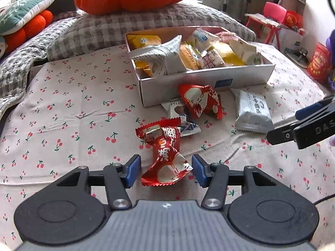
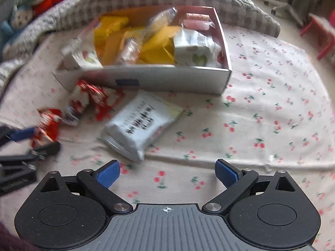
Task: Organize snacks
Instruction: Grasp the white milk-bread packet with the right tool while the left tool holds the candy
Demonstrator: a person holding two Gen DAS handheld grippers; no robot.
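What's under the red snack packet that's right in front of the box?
The red snack packet overlaps a white packet with a dark picture and blue print. The covered part cannot be seen.

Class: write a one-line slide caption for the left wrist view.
Left gripper straddles a red candy wrapper before the snack box.

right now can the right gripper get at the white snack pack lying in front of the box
Probably yes: the right gripper has its fingers open and empty, and the white snack pack lies just ahead on bare cloth, with nothing on top of it.
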